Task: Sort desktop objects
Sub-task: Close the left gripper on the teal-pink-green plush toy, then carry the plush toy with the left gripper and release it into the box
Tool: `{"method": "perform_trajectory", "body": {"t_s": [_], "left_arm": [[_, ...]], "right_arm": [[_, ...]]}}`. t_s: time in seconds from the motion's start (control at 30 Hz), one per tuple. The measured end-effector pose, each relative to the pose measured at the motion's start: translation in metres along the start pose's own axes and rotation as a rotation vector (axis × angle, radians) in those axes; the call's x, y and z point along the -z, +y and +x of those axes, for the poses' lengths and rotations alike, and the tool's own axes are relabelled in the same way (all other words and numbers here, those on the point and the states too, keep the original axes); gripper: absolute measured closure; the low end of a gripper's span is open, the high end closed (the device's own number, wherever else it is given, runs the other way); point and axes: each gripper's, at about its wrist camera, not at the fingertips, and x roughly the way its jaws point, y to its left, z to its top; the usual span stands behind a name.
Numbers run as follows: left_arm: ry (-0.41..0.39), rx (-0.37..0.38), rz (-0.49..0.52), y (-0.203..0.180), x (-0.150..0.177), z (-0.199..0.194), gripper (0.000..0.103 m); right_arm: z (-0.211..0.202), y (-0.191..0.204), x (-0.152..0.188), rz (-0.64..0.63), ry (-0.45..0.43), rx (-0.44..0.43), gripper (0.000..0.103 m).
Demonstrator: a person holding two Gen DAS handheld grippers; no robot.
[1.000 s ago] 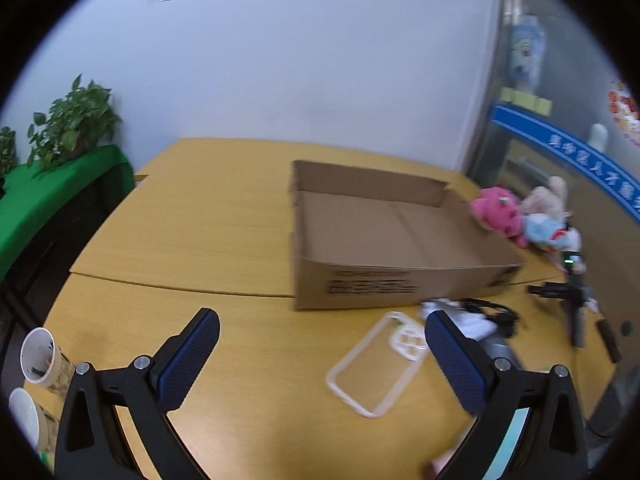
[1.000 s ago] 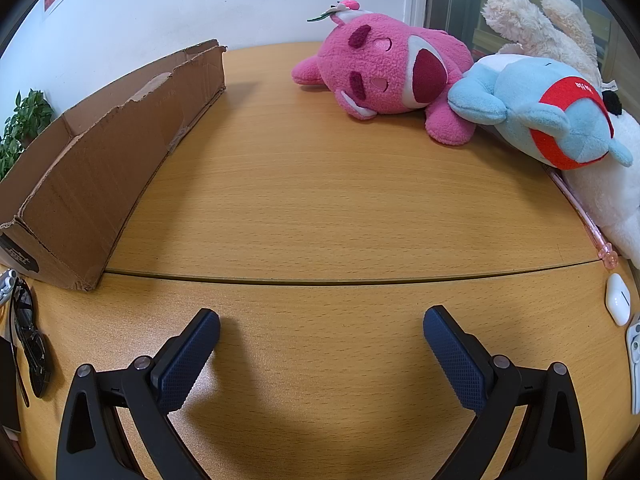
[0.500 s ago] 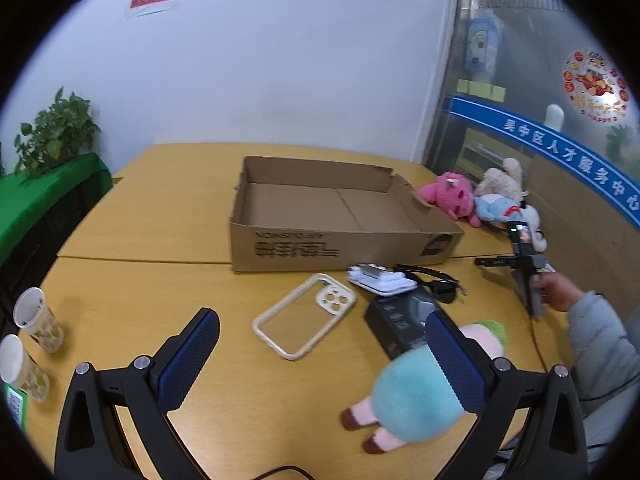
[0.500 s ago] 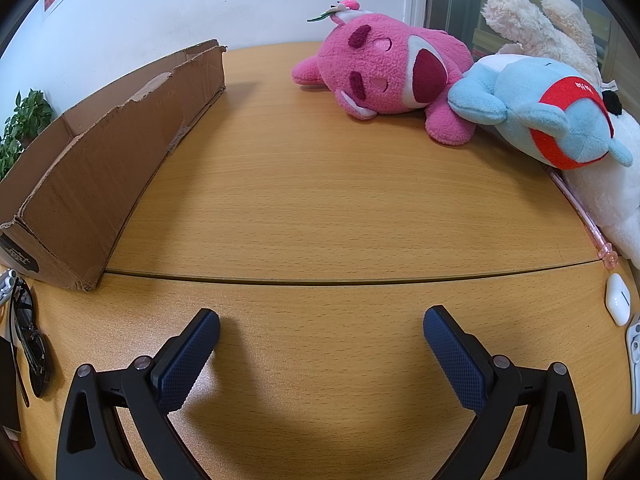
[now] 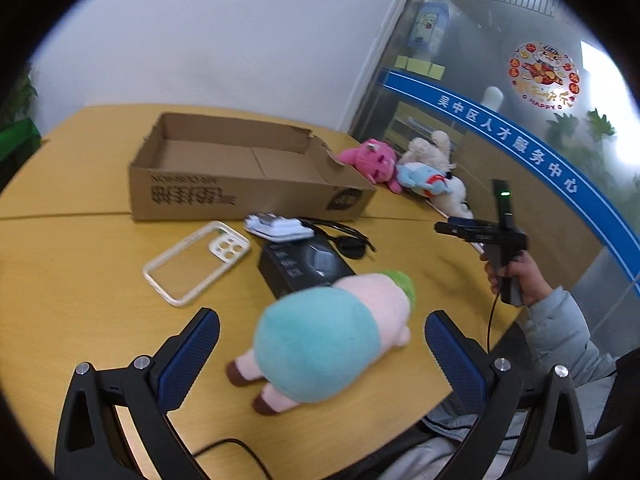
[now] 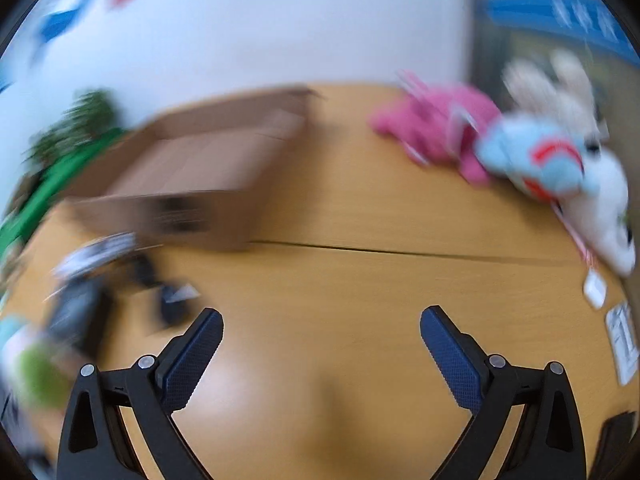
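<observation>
Left gripper (image 5: pixel 322 348) spread wide, empty, plush pig (image 5: pixel 320 340) lying straight ahead between its fingers, long axis slanting away to the right, head toward cardboard box (image 5: pixel 240 172). Right gripper (image 6: pixel 320 354) also agape, farther off.

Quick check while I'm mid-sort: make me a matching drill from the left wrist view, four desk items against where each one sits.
Items:
1. phone case
2. teal plush
3. cardboard box
4. pink plush

Places:
A. right of the box, by the glass wall
B. between the open left claw's fingers
C. flat on the table in front of the box, towards its left end
D. open side up, towards the back of the table

Pairs: 1-C, 2-B, 3-D, 4-A
</observation>
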Motion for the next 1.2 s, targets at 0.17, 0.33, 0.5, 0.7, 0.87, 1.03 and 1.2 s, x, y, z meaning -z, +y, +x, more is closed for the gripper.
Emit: {"method": "perform_trajectory", "body": {"t_s": [0.17, 0.33, 0.5, 0.7, 0.87, 1.03, 1.2], "left_arm": [[0.104, 0.061, -0.029, 0.003, 0.010, 0.037, 0.001], [0.167, 0.078, -0.117, 0.023, 0.018, 0.063, 0.002], [0.212, 0.029, -0.179, 0.043, 0.023, 0.076, 0.002], [0.200, 0.104, -0.226, 0.055, 0.026, 0.080, 0.014], [0.186, 0.087, -0.210, 0.053, 0.020, 0.077, 0.023], [0.088, 0.054, -0.125, 0.035, -0.016, 0.052, 0.024], [-0.073, 0.062, -0.029, 0.016, -0.084, 0.020, 0.024]], "right_arm": [[-0.084, 0.113, 0.035, -0.248, -0.066, -0.276, 0.000], [-0.047, 0.185, 0.058, -0.216, -0.011, -0.494, 0.000], [-0.013, 0.217, 0.068, -0.212, 0.045, -0.533, 0.005], [0.000, 0.216, 0.078, -0.240, 0.092, -0.470, 0.016], [0.010, 0.236, 0.081, -0.291, 0.108, -0.474, 0.021], [-0.001, 0.243, 0.066, -0.281, 0.066, -0.467, 0.024], [-0.040, 0.242, 0.005, -0.305, -0.116, -0.436, 0.025]]}}
